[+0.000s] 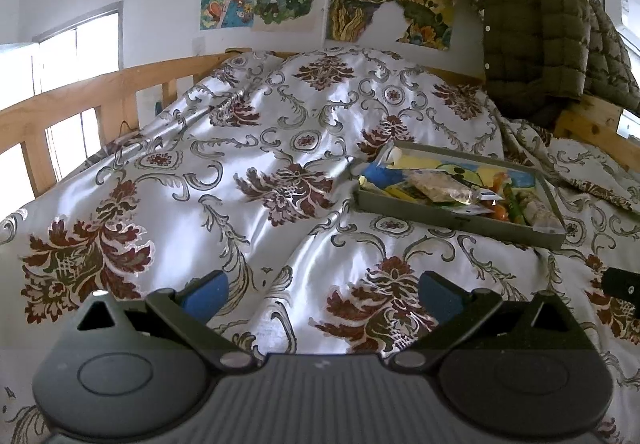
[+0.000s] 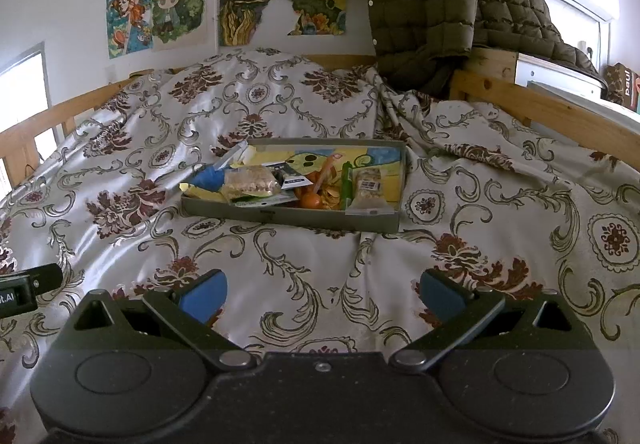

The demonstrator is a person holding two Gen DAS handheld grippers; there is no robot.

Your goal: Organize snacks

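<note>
Two sets of tongs hover side by side over the bed, and both are spread wide with nothing between their blue pads. The left tongs (image 1: 322,294) hang above the satin bedspread (image 1: 224,147) with its dark red flower print, and the shallow grey box (image 1: 456,217) of snacks sits ahead and off to their right. The right tongs (image 2: 322,292) face that same box (image 2: 288,215) almost head on, well short of it.

Inside the box the snacks lie in a jumble: a clear packet of grain bars (image 2: 250,181) towards the left beside a blue wrapper (image 2: 210,177), a small orange fruit (image 2: 311,200) with loose peel (image 2: 332,195) in the middle, a green stick packet (image 2: 346,183) standing on edge, and another pale wrapped bar (image 2: 368,187) at the right end. The box bottom is a bright cartoon print.

Behind it, an olive quilted jacket (image 2: 432,3) is slung over the wooden bed frame (image 2: 532,103), and children's drawings (image 2: 168,7) cover the wall.
</note>
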